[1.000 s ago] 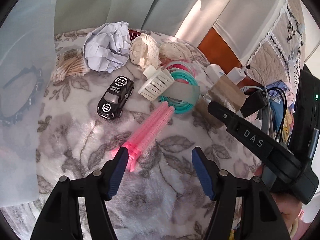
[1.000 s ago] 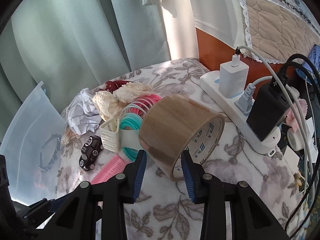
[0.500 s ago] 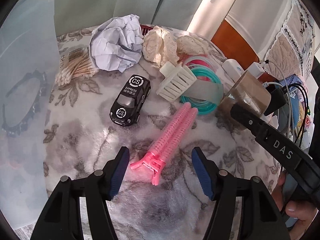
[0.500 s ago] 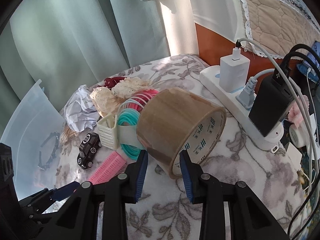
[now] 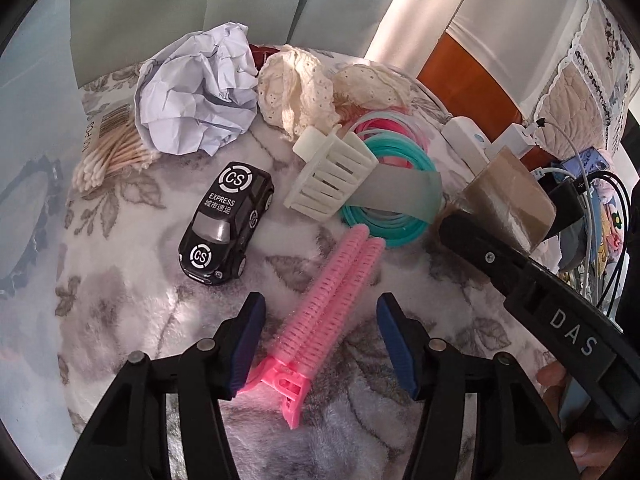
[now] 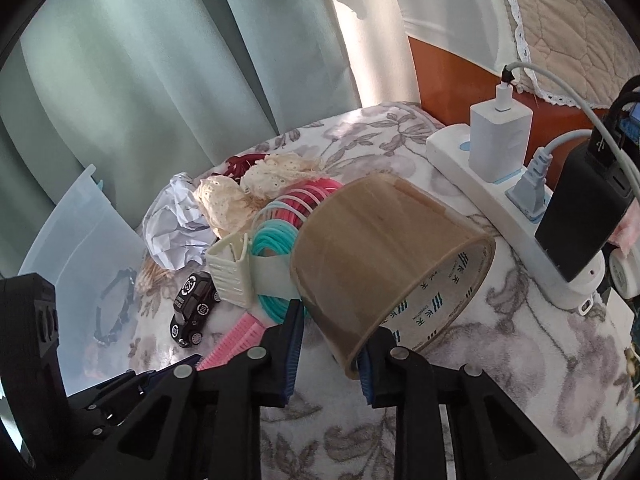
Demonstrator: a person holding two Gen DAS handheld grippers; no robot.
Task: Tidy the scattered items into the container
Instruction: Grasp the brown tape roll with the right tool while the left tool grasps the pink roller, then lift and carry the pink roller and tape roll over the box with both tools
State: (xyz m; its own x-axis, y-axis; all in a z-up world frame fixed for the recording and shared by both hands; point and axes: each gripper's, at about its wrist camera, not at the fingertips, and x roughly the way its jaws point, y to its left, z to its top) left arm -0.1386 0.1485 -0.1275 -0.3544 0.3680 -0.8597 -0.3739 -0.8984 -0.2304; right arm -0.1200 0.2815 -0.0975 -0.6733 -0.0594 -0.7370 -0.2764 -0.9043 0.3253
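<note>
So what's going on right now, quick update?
Left gripper closing around pink hair clip. Right gripper closing on tape roll. Nothing blocking.

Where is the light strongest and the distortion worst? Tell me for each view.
Left wrist view: sunlight falls brightest on the crumpled paper and the blanket by the toy car; fisheye curvature bends the scene's edges, corners black. Right wrist view: glare washes out the curtain gap; the tape roll looms oversized but sharp.

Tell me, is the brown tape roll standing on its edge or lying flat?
On its edge, tilted: the brown tape roll shows its printed core opening sideways.
</note>
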